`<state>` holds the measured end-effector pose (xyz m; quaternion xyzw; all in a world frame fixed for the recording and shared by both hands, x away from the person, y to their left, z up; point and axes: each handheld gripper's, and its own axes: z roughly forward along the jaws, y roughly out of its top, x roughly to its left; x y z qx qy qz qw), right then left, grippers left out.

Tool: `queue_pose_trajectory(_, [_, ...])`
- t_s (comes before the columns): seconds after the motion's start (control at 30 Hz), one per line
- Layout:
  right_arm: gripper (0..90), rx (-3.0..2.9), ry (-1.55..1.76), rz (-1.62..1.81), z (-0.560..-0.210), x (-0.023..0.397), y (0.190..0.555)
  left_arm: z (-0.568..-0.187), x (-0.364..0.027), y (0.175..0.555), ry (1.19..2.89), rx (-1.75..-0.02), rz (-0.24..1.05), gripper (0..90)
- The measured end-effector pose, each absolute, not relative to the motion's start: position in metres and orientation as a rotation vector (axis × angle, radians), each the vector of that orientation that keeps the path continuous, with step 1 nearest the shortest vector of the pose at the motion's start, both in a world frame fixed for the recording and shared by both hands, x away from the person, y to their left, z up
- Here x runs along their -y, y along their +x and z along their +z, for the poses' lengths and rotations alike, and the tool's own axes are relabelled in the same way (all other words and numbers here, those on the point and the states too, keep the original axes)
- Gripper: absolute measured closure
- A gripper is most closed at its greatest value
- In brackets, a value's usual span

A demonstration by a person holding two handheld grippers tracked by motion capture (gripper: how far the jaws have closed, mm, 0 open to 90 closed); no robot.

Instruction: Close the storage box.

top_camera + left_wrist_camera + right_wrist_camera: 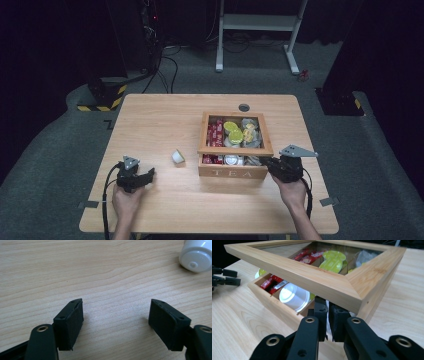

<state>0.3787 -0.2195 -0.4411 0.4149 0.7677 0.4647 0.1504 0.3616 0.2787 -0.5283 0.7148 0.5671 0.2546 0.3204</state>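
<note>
From above, your right gripper (267,164) sits at the tea box's (232,172) near right corner, under its half-raised lid (235,149); the pod (178,157) lies loose left of the box. Your left gripper's (116,320) jaws are spread over bare table. Your right gripper's (328,315) jaws are almost together beneath the lid's edge, gripping nothing: slip out and it may slam down

One wooden "TEA" box (232,172) with glass-paned lid (235,148); one loose white capsule (178,157); two black grippers (136,178) (270,165).
</note>
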Motion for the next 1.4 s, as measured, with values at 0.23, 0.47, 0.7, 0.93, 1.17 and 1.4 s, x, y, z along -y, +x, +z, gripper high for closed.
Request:
queue_pose_trajectory(0.23, [81.6, -2.22, 1.205, 1.31, -0.448, 0.22, 0.376, -0.528, -0.279, 0.362, 1.878, -1.49, 0.669, 28.4])
queue_pose_trajectory(0.47, [76.2, -2.245, 1.192, 1.287, -0.457, 0.22, 0.37, -0.528, -0.279, 0.362, 1.878, -1.491, 0.67, 28.4])
queue_pose_trajectory(0.7, [71.8, -2.264, 1.197, 1.276, -0.462, 0.223, 0.362, -0.528, -0.279, 0.362, 1.878, -1.49, 0.669, 28.4])
queue_pose_trajectory(0.93, [66.9, -2.202, 1.232, 1.304, -0.47, 0.244, 0.342, -0.528, -0.279, 0.362, 1.879, -1.491, 0.67, 28.4])
queue_pose_trajectory(1.17, [62.8, -2.006, 1.413, 1.283, -0.488, 0.291, 0.353, -0.528, -0.278, 0.362, 1.877, -1.493, 0.671, 28.3])
queue_pose_trajectory(1.4, [48.0, -1.988, 1.521, 0.898, -0.522, 0.289, 0.387, -0.528, -0.278, 0.361, 1.878, -1.493, 0.67, 28.2])
